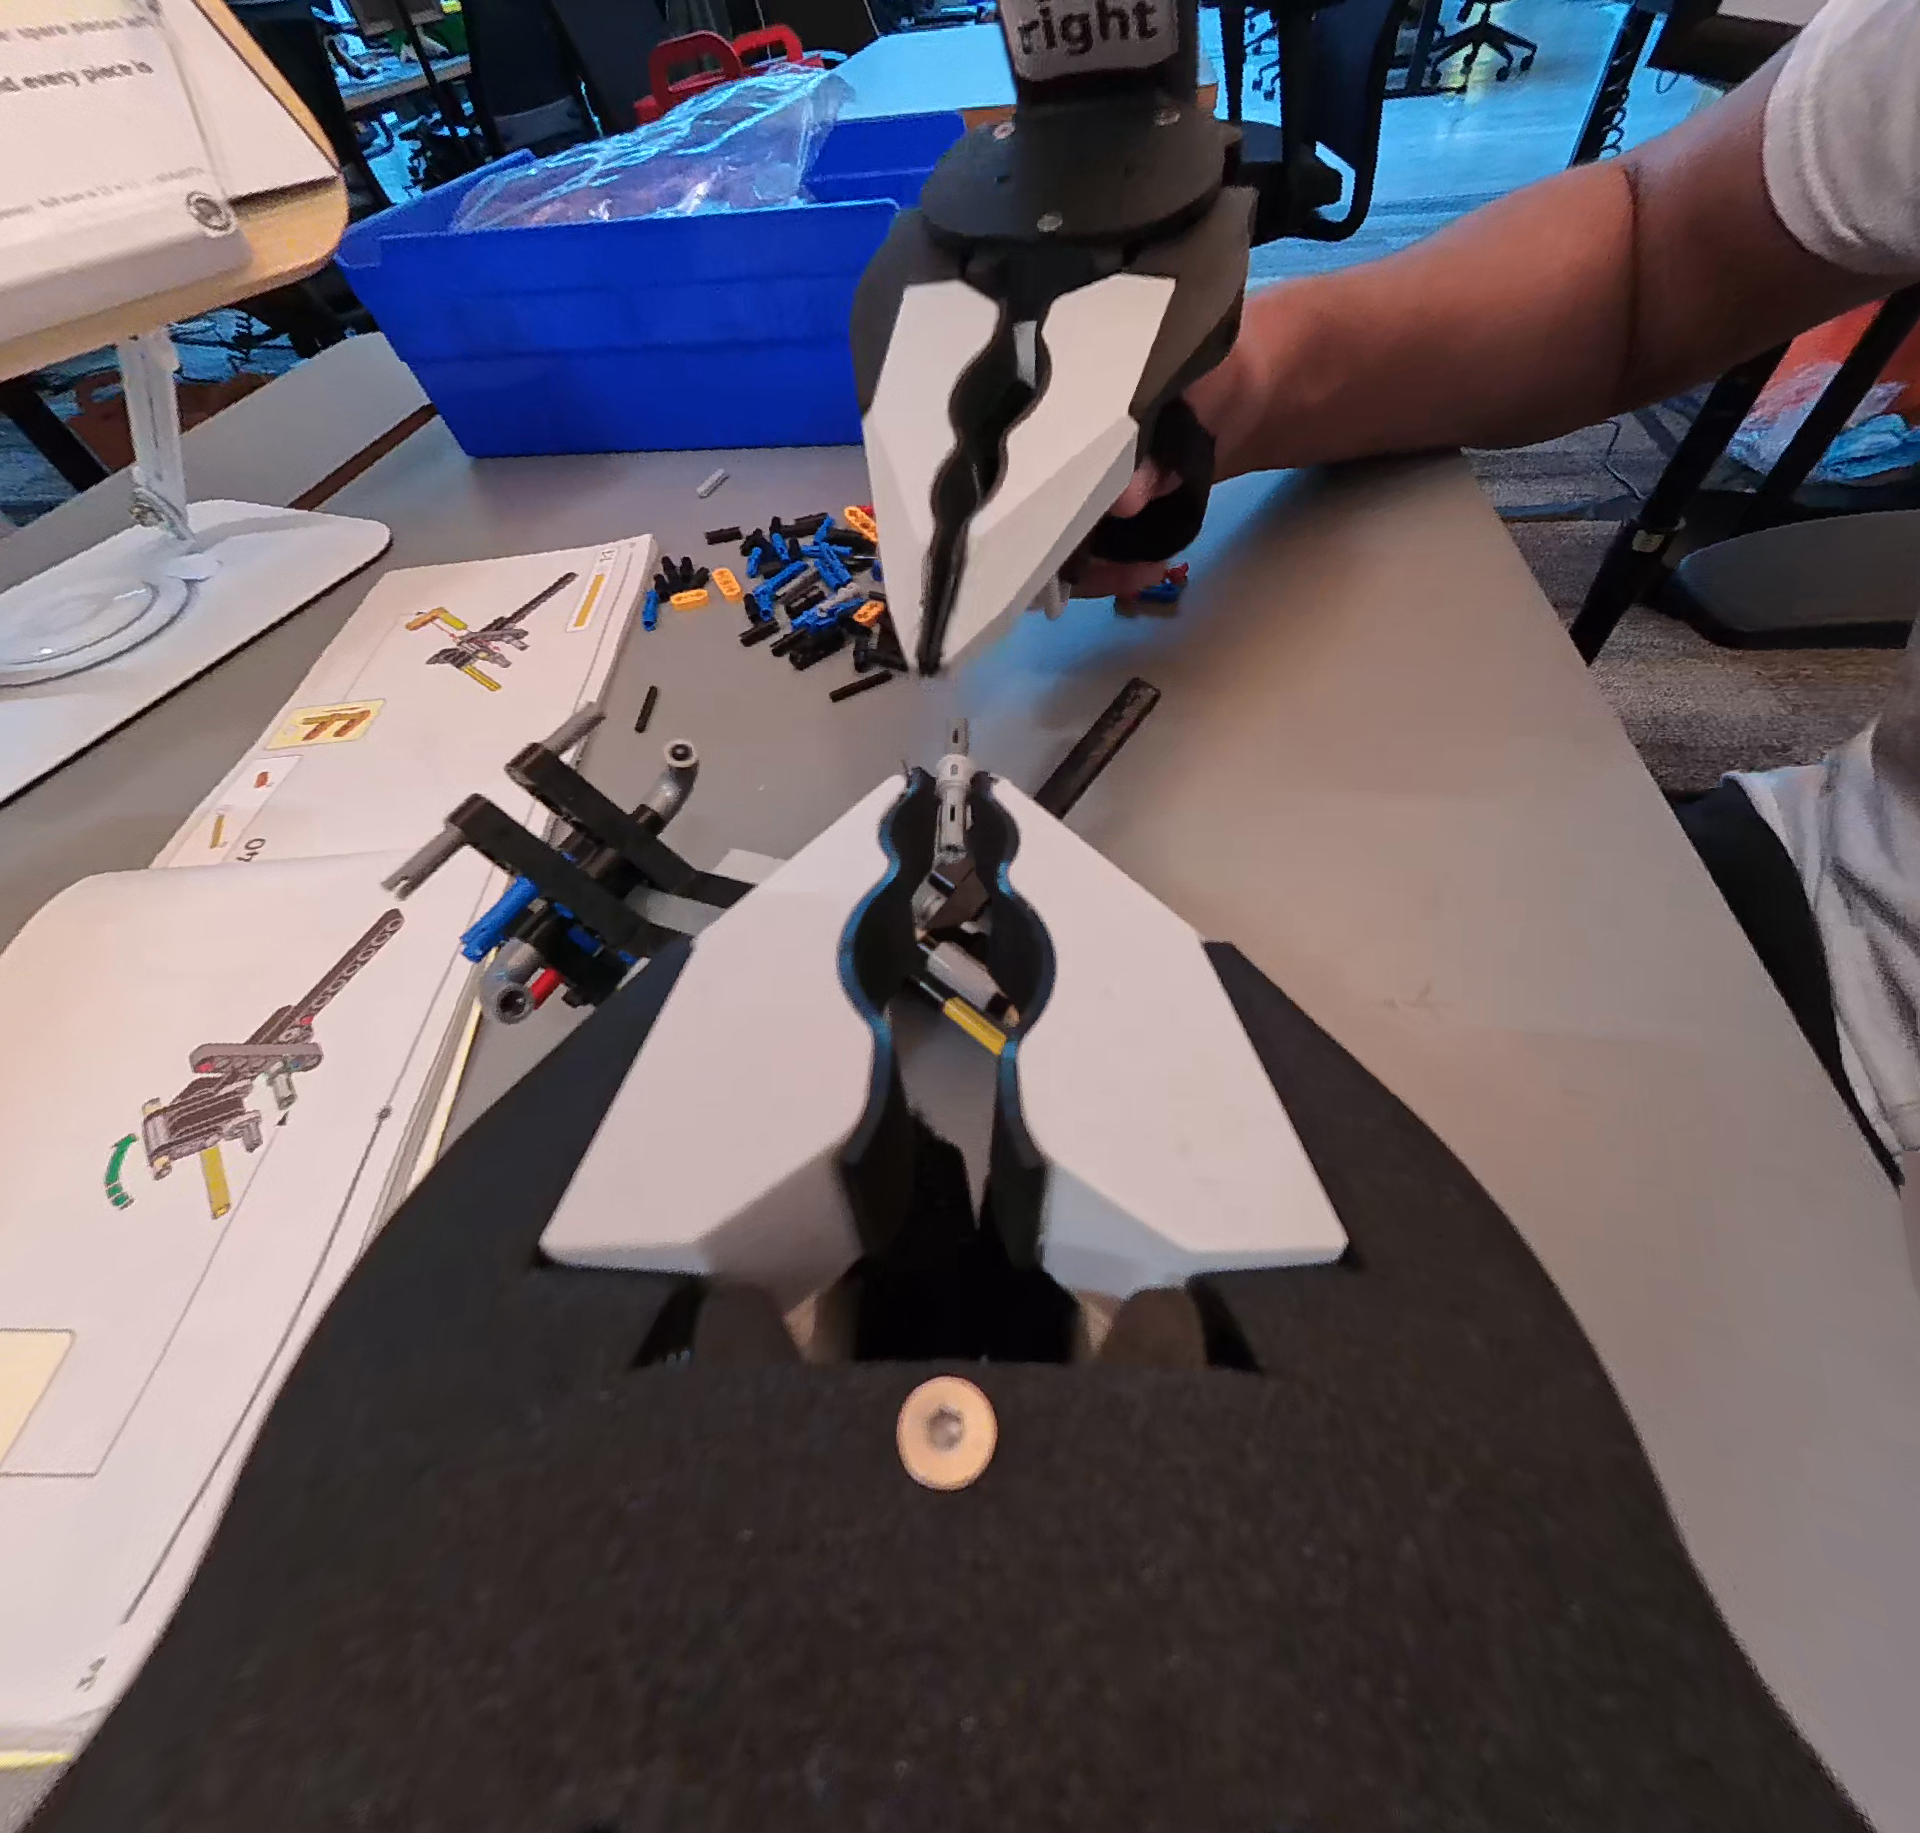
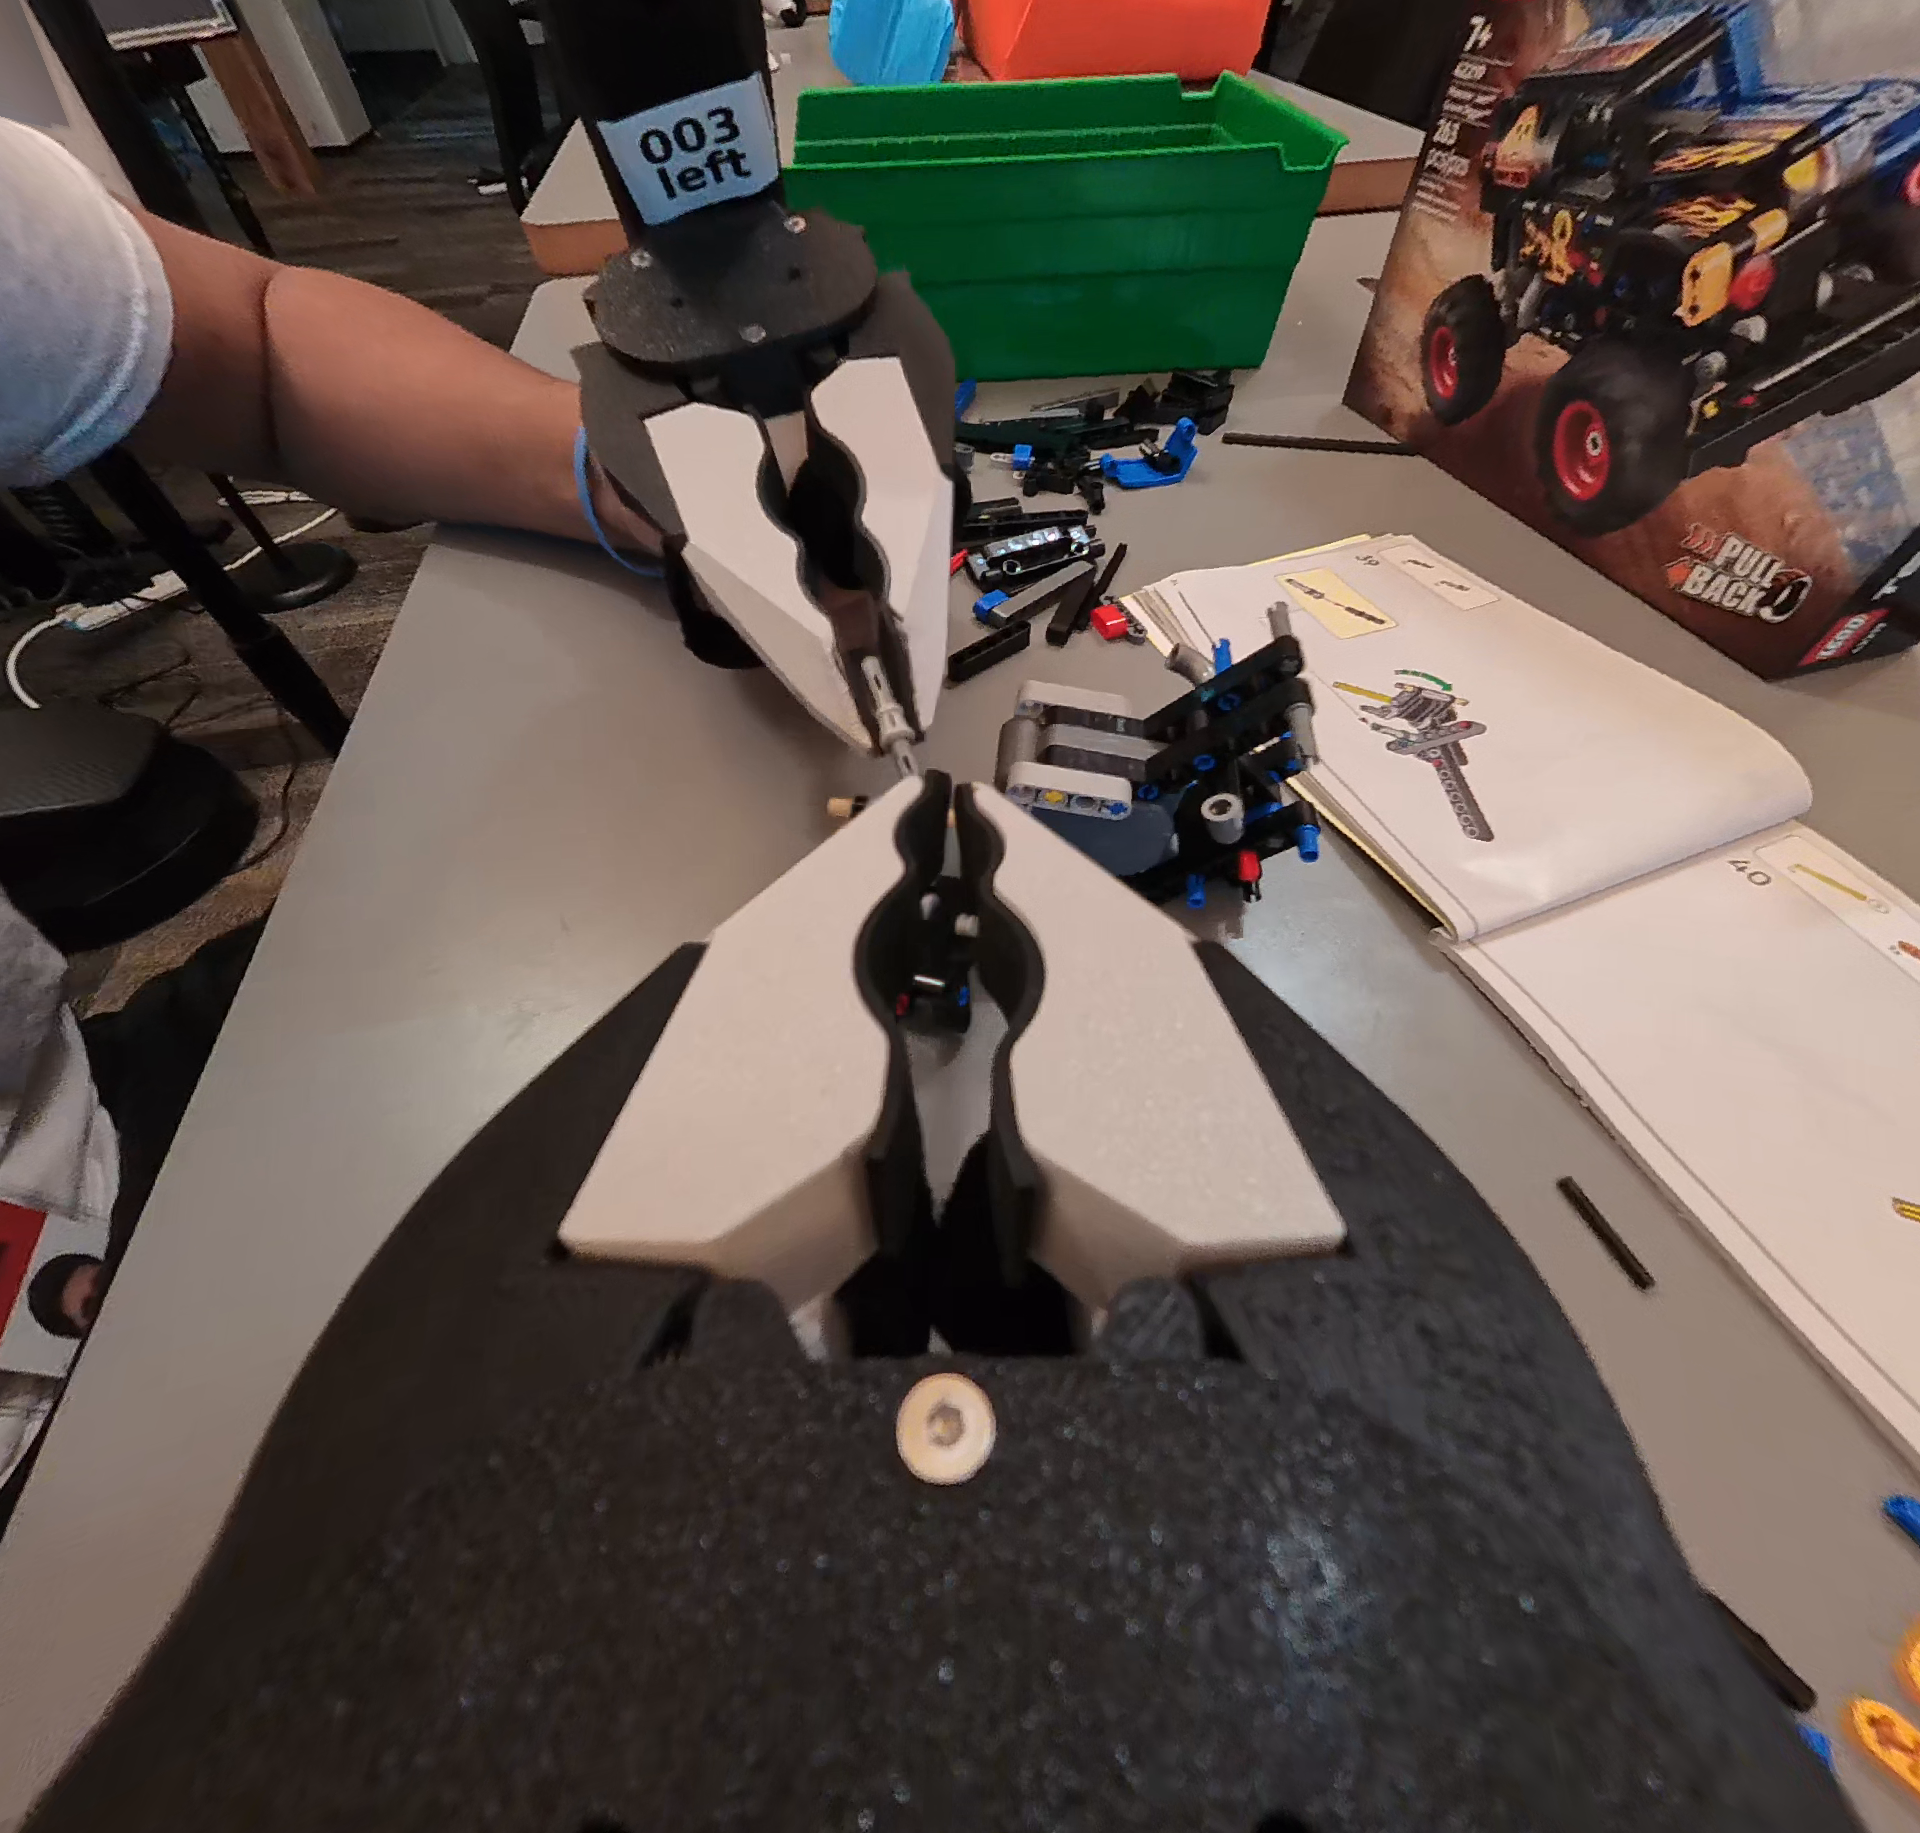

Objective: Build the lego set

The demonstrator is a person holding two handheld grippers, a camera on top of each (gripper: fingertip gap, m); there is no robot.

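While the two grippers meet tip to tip above the grey table (image 1: 1299, 848), the left gripper (image 1: 948, 781) pinches a small light-grey pin (image 1: 951, 796) between its white fingers (image 1: 769, 1035), jaws drawn narrow around it, with the pin's thin end poking out past the fingertips. In the right wrist view the same pin (image 2: 888, 708) shows at the left gripper's tip (image 2: 894, 734), pointing down toward the right gripper (image 2: 940, 796).

That right gripper has its jaws almost together. A sliver of something pale sits in the slit at its tip, but I cannot tell what it is or whether it is truly gripped. A small tan peg (image 2: 847, 804) lies on the table just beside the right gripper's tip.

The half-built model (image 2: 1164, 775), made of black beams, grey blocks and blue pins, rests on the table just right of the gripper tips, touching the edge of the open instruction booklet (image 2: 1558, 744). From the left wrist view the model (image 1: 582, 879) lies partly on the booklet (image 1: 208, 1108).

Loose pieces (image 1: 800, 594), black, blue and orange, are scattered beyond the grippers, near a blue bin (image 1: 623, 329). Another heap of loose parts (image 2: 1060, 516) sits in front of a green bin (image 2: 1060, 256), and the set's box (image 2: 1662, 277) stands at the right. A long black rod (image 1: 1096, 744) lies on the table near the left gripper's tip.
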